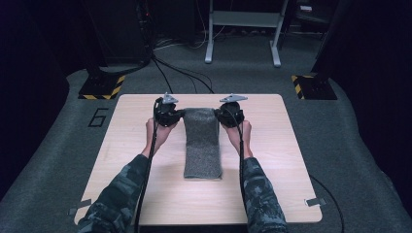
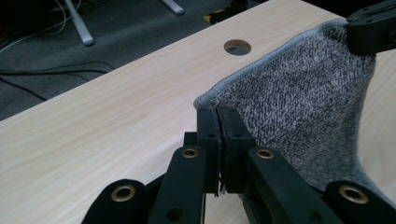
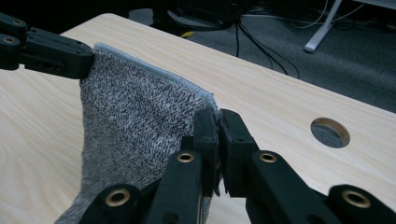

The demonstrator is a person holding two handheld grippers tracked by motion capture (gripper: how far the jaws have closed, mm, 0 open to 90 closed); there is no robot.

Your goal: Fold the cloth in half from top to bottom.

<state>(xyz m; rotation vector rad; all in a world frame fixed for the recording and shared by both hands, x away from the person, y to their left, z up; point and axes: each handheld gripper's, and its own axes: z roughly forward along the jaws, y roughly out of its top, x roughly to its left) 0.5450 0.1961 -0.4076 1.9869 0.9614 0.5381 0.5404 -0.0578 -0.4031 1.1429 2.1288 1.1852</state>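
I have a grey knitted cloth (image 1: 202, 143) pinched by its two far corners, one in each pair of tongs. My left tongs (image 1: 171, 115) are clamped tight on the far left corner, and my right tongs (image 1: 226, 116) are clamped tight on the far right corner. In the left gripper view the jaws stand pressed together with the hemmed edge of the cloth (image 2: 299, 98) caught between them, and the right gripper view shows the same grip at the other corner of the cloth (image 3: 135, 121).

The cloth's long axis runs from far to near down the middle of the counter (image 1: 272, 160). Its far end hangs raised between my hands, stretched level across from one corner to the other, while its near end lies flat on the wood close to me. Both hands sit at the far end, level with each other, so neither is nearer the free end.

As I judge it, the coming move turns on that near end: carrying the held edge towards me would fold the cloth in half along its length. A round hole (image 2: 237, 47) in the counter lies beyond the far edge.
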